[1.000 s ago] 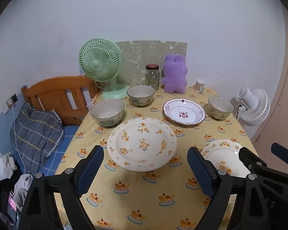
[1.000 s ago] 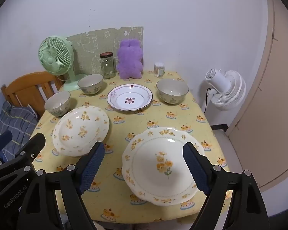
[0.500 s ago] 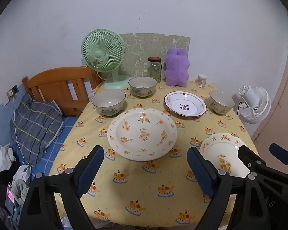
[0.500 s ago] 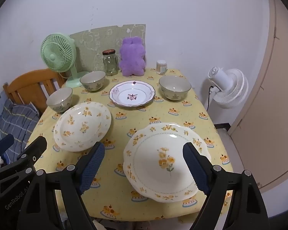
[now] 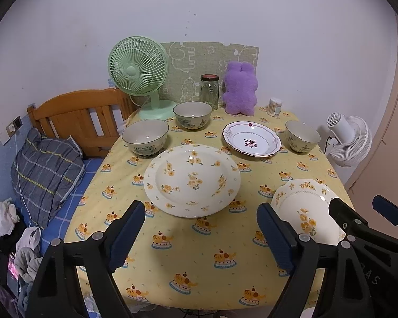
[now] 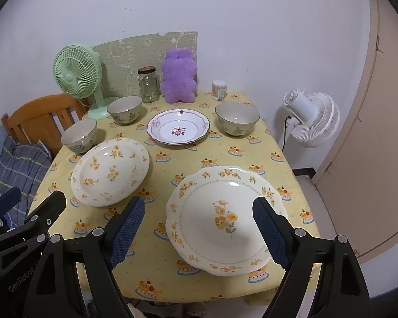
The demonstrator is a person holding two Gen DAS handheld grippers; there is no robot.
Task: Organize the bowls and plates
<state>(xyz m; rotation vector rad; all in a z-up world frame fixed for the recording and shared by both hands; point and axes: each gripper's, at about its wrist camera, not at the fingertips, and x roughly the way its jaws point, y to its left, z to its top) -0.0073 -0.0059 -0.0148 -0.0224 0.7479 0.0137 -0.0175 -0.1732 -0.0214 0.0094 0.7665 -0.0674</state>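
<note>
Left gripper (image 5: pixel 201 232): jaws spread wide, gripping nothing, held above the near edge of the table (image 5: pixel 188 265). Right gripper (image 6: pixel 199 232): jaws likewise spread wide and empty, held over the near right part of the table. Each gripper shows at the edge of the other's view.

Legible writing: "GenRobot" is printed on the left gripper body as it shows in the right wrist view. The letters "AS" show on the right gripper body in the left wrist view; the rest of that word is cut off. A small label on the cotton swab jar (image 6: pixel 219 89) is too small to read.

Task items, all resting on the yellow patterned tablecloth (image 6: pixel 188 156):
- Large flowered plate (image 5: pixel 191 179), centre-left, directly ahead of the left gripper.
- Scalloped flowered plate (image 6: pixel 224 220), near right, lying between and partly behind the right gripper's fingers in that view.
- Purple-trimmed plate (image 6: pixel 178 129), centre rear.
- Left bowl (image 5: pixel 145 138), just behind the large flowered plate at the left edge.
- Rear bowl (image 5: pixel 192 115), near the green fan (image 5: pixel 138 67).
- Right bowl (image 6: pixel 237 118), beside the purple-trimmed plate, apart from it.

Other items along the rear edge: a glass jar (image 5: pixel 209 88) with a dark lid, a purple plush toy (image 5: pixel 240 91), and a green patterned board (image 6: pixel 146 58) leaning on the wall. A white fan (image 6: pixel 311 119) stands off the table at right. A wooden bed frame (image 5: pixel 77 116) and a plaid pillow (image 5: pixel 43 169) lie at left.
</note>
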